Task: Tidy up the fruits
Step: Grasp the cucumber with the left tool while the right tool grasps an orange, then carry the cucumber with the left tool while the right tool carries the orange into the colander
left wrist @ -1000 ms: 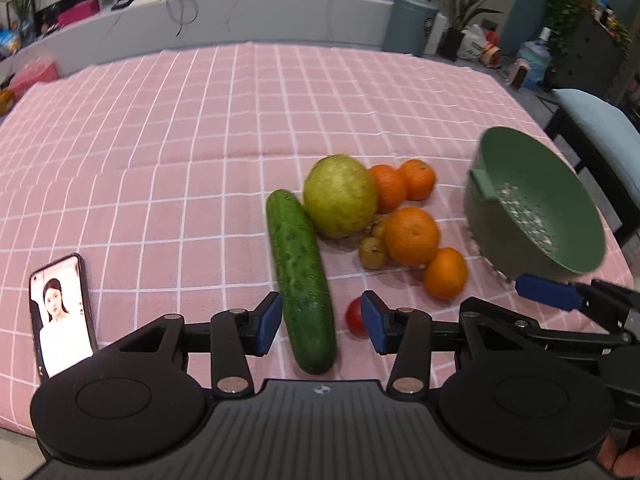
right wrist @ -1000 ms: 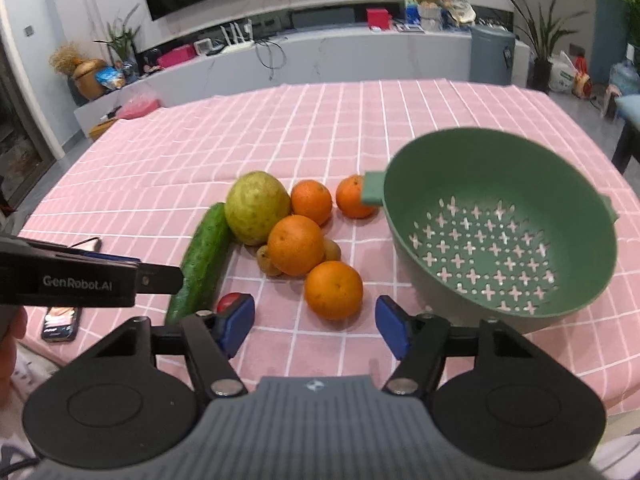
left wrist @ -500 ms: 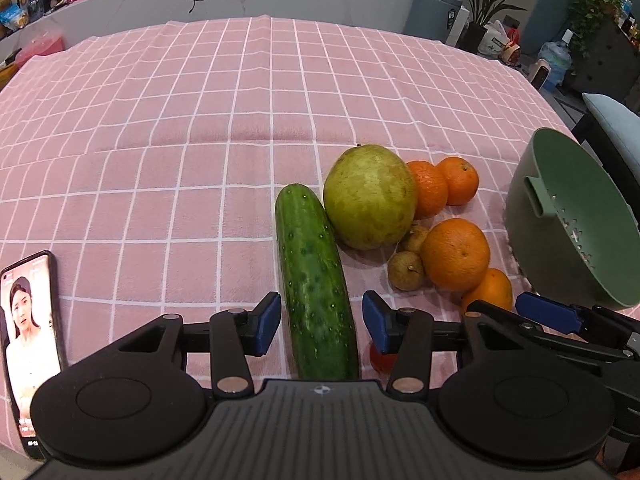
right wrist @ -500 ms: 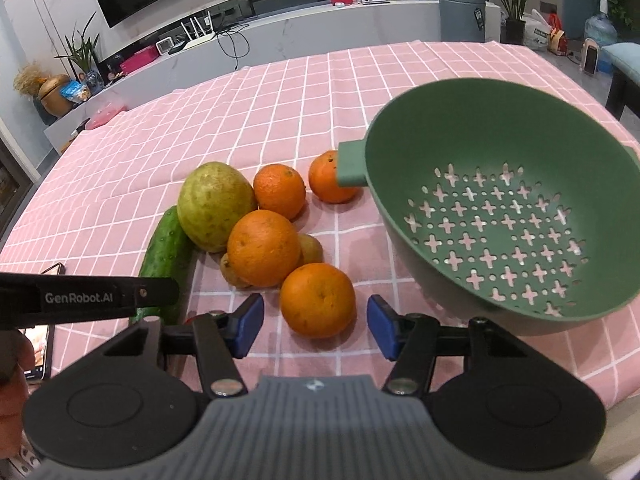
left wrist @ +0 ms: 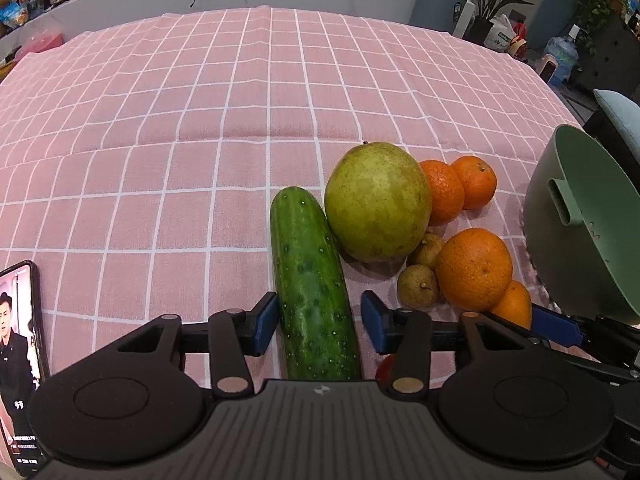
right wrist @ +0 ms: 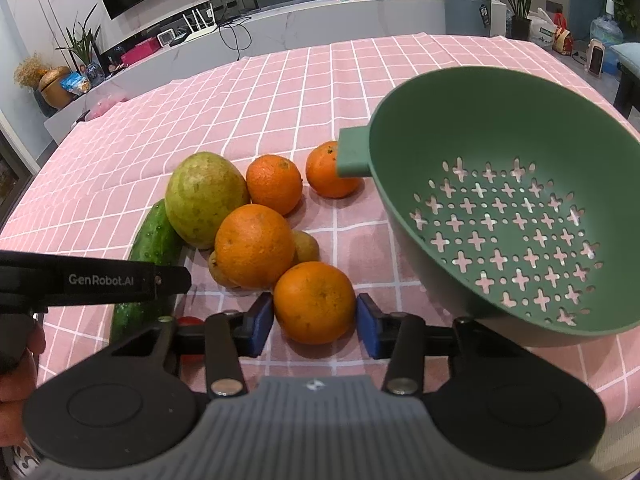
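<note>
A green cucumber [left wrist: 308,280] lies on the pink checked cloth; my left gripper [left wrist: 318,322] is open with its pads on either side of the cucumber's near half. My right gripper [right wrist: 316,322] is open around the nearest orange [right wrist: 314,302], pads close to its sides. Beside them lie a large yellow-green fruit [right wrist: 204,198], a bigger orange [right wrist: 254,246], two more oranges [right wrist: 274,184], two small brown fruits [left wrist: 418,286] and a small red fruit [right wrist: 190,321], mostly hidden. A green colander [right wrist: 508,216] stands empty on the right.
A phone [left wrist: 18,364] with its screen lit lies at the cloth's near left edge. The pink cloth [left wrist: 200,120] stretches far back and left. A counter with clutter, a bin and plants stand beyond the table.
Both grippers have moved forward and down. The left one now straddles the cucumber; the right one now straddles the nearest orange. The fruits have not moved.
</note>
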